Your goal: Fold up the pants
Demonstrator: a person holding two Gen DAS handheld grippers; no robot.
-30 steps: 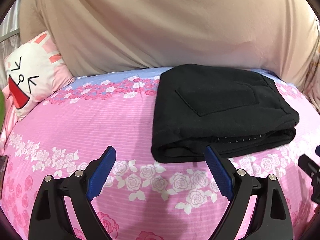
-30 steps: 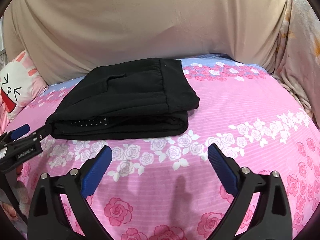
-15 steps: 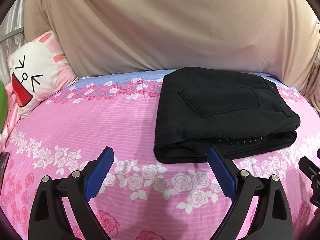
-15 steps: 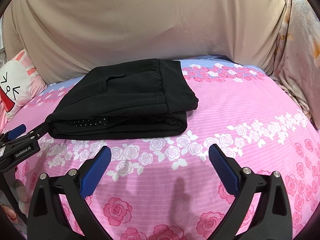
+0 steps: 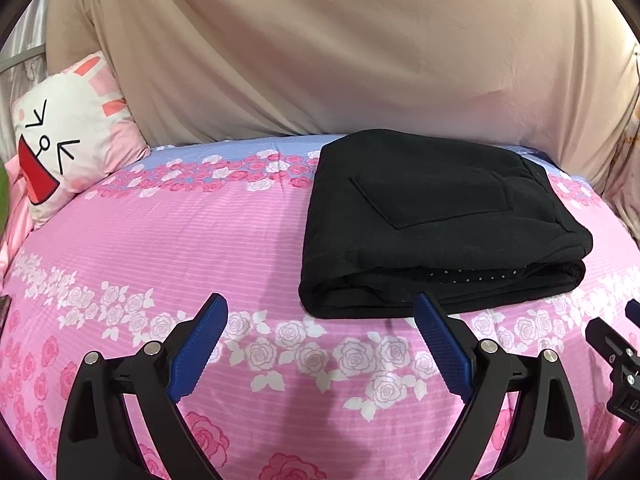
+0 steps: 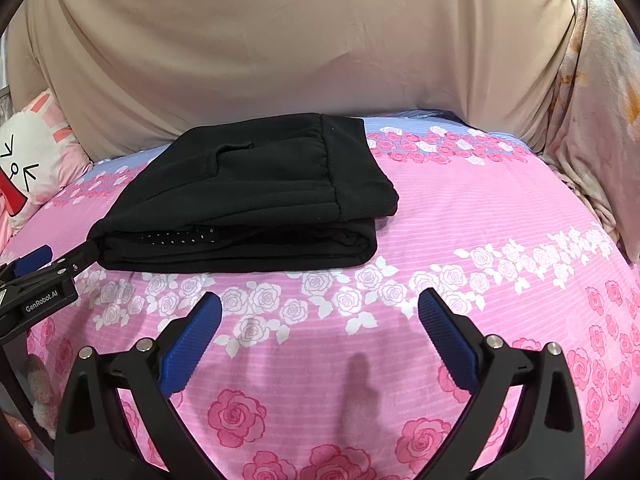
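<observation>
**A:** What's in front of you?

**B:** The black pants (image 5: 436,220), folded into a thick flat stack. In my left wrist view they lie right of centre; in my right wrist view (image 6: 256,196) they're left of centre. A patch pocket faces up on the top layer.

**A:** Which way do they run?

**B:** The long side goes left to right across the frame. The elastic waistband (image 6: 352,168) is at the right end of the stack, the layered open edges face me, and a strip of dotted lining shows between the layers.

**A:** And underneath?

**B:** A pink bedsheet (image 5: 160,248) with rose bands, a lilac stripe along its far edge. Behind it hangs beige cloth (image 5: 320,48), filling the top of both frames. A cartoon bunny pillow (image 5: 68,136) sits at the upper left.

**A:** Your grippers?

**B:** My left gripper (image 5: 320,344) is spread wide with nothing between its blue pads, low in the frame just short of the stack's near edge. My right gripper (image 6: 320,332) is released too, over bare sheet, near the pants but apart. In the right view, the left gripper's tip shows at the left edge, close to the stack's left corner; I can't tell whether it touches.
</observation>
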